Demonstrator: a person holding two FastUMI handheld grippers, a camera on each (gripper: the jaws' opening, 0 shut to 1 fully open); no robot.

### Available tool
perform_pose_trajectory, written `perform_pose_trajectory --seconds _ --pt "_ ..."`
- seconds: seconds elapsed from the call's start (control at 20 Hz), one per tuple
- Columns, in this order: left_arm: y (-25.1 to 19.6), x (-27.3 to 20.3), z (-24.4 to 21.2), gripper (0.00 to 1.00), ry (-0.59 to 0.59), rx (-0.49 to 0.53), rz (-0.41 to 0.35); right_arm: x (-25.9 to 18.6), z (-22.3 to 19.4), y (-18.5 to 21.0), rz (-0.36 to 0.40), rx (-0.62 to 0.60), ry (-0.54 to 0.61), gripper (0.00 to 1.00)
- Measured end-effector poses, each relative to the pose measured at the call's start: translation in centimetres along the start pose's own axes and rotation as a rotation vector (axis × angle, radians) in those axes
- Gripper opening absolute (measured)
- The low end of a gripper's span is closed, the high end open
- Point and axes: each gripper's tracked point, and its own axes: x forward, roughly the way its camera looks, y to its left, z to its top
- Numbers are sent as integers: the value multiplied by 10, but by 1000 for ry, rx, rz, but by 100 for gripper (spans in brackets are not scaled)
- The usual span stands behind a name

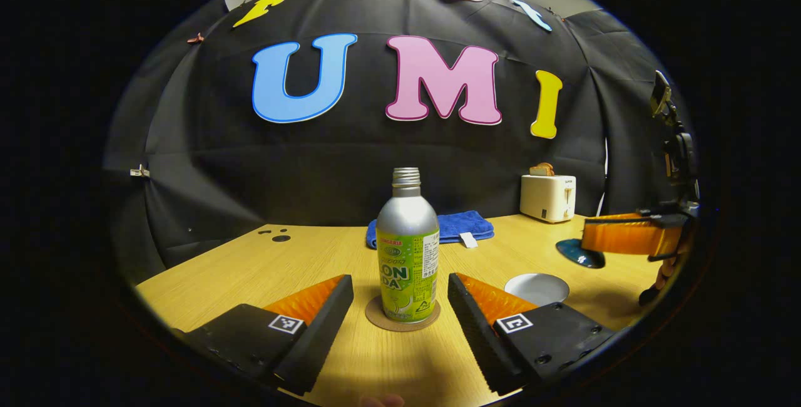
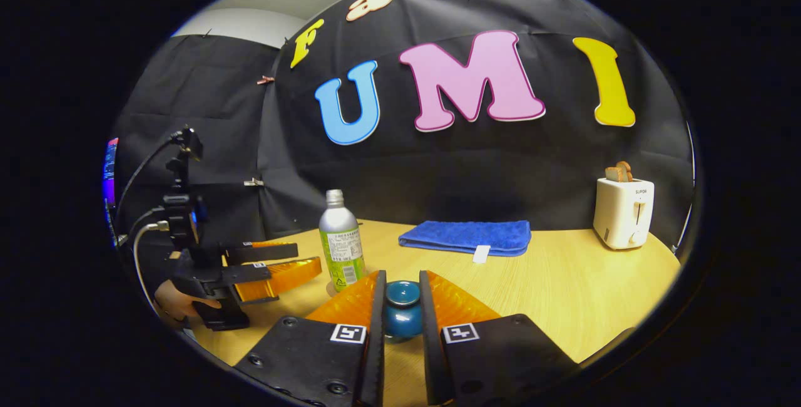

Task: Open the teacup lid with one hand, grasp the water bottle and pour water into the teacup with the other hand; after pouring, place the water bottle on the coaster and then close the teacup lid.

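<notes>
Two grippers working: left gripper (image 1: 400, 307) has its fingers spread wide w/ the bottle (image 1: 407, 250) between them, untouched, standing upright and capless on its coaster (image 1: 375, 319) on the tabletop (image 1: 250, 269). Right gripper (image 2: 402, 307) is clenched on the knob of the blue teacup lid (image 2: 402, 303). Cup (image 1: 537, 287) sits open just right of the bottle; blue towel (image 2: 466, 236) and toaster (image 2: 622, 211) at the back.

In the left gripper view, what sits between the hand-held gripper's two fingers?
The water bottle, upright on its coaster, stands in the gap of the open left hand-held gripper, touching neither finger, in the left gripper view.
</notes>
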Motion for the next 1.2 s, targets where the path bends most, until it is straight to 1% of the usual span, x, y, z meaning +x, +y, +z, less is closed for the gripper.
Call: perform_pose_trajectory --seconds 0.1,0.15,0.2,0.3,0.55,0.6,0.65,0.8,1.05,1.15,1.2 --pt "2 -4 3 96 -16 -17 -10 9 -10 3 -9 -13 34 30" --pt "3 -5 5 96 -25 -26 -11 12 -13 4 -13 -22 45 25" --pt "5 -6 6 96 -33 -29 -8 14 -15 6 -16 -29 52 30" --pt "7 -9 6 96 -41 -27 -5 16 -19 10 -20 -45 64 30" --pt "7 -11 10 97 -52 -67 -41 25 -31 10 -38 -71 103 30" --pt "8 -11 11 97 -54 -71 -42 27 -32 12 -39 -77 111 25" --pt "8 -12 10 97 -56 -71 -40 29 -34 10 -45 -88 122 30" --pt "9 -13 13 97 -67 -77 -39 34 -38 9 -60 -128 145 30" --pt "7 -14 13 97 -71 -77 -45 38 -43 9 -62 -124 168 30" --pt "8 -14 14 97 -71 -79 -44 35 -42 10 -57 -110 166 34" --pt "8 -14 15 97 -72 -79 -44 33 -40 10 -56 -104 157 41"
